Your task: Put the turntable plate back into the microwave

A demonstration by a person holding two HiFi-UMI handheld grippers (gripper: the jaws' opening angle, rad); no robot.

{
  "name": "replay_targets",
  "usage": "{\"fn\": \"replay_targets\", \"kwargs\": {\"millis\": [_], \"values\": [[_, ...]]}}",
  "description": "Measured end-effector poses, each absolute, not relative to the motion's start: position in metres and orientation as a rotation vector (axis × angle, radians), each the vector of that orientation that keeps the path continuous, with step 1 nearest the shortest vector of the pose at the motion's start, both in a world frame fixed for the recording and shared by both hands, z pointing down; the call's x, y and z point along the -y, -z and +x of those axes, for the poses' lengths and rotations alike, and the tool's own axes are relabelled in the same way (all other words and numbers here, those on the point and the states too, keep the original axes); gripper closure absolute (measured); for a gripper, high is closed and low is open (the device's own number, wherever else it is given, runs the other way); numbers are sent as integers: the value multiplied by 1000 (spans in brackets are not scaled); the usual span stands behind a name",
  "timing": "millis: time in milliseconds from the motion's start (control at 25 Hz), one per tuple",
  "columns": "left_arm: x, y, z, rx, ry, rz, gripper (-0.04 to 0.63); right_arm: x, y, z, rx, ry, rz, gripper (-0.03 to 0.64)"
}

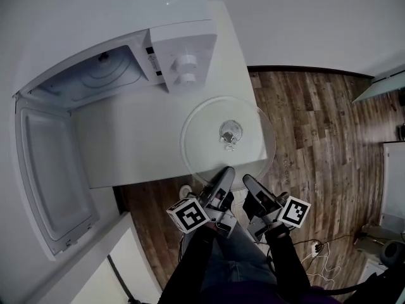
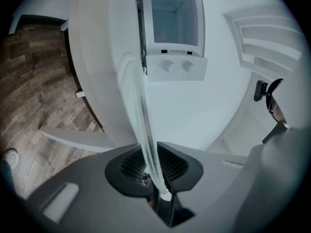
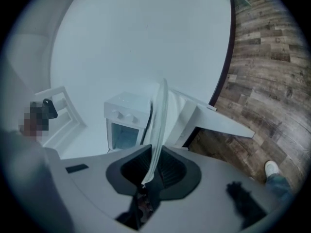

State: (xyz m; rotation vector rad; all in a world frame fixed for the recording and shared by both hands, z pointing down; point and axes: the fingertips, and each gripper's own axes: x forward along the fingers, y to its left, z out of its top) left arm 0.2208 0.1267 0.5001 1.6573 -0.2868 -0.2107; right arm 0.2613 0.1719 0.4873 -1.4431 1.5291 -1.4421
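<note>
Microwave door point(image 1: 47, 170) open; cavity point(image 1: 95, 78) prob. free.

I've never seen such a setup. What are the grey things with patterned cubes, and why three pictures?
No robot here: a person holds a two-jaw gripper in each hand. The patterned cubes belong to them. The head view looks down from a camera on the person's head; the other two come from cameras riding on each gripper. A white microwave stands on the counter, its door open. The left gripper and the right gripper each have their jaws shut on the near rim of the round glass turntable plate, which shows edge-on in the gripper views.
</note>
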Motion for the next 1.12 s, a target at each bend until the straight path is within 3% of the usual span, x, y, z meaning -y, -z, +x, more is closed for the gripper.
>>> {"fn": "replay_targets", "kwargs": {"millis": [560,1120], "values": [[-126,-465,209,340,334,1576,538,-166,-434,255,-1632,1374,-1439,552],[-81,-411,107,554,665,1643,551,-108,-388,163,-1963,1399,-1138,552]]}}
